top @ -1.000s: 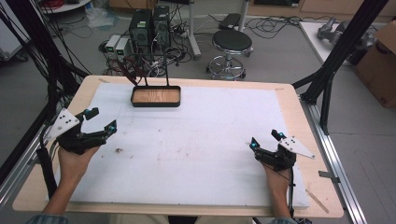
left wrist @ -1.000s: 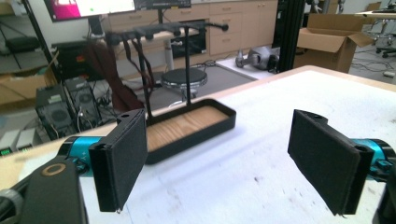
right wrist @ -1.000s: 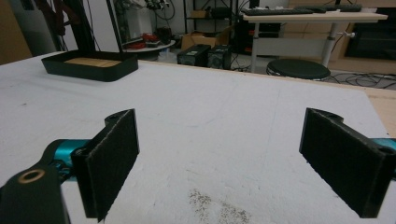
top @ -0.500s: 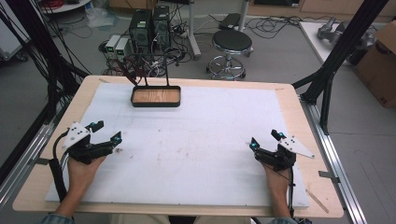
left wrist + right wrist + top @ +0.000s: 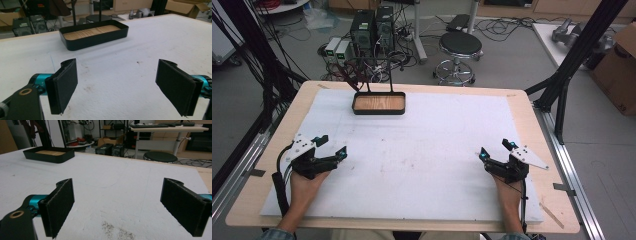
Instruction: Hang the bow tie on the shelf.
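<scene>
The left hand-held gripper [image 5: 328, 147] sits near the front left of the worktop [image 5: 422, 150]. A second ago it was farther out by the left edge and turned more to the side; now it has slid in over the white sheet and points toward the back. Its jaws are wide open and hold nothing.

The right hand-held gripper [image 5: 495, 150] is at the front right, in the same spot as before. Its jaws are wide open too, with nothing between them.

Far back, left of the middle, is the black tray [image 5: 379, 103] with a wooden floor. It looks empty and has not moved. It is well apart from both grippers.

I think the left one is getting ready to reach for the tray, so the work is only starting.
</scene>
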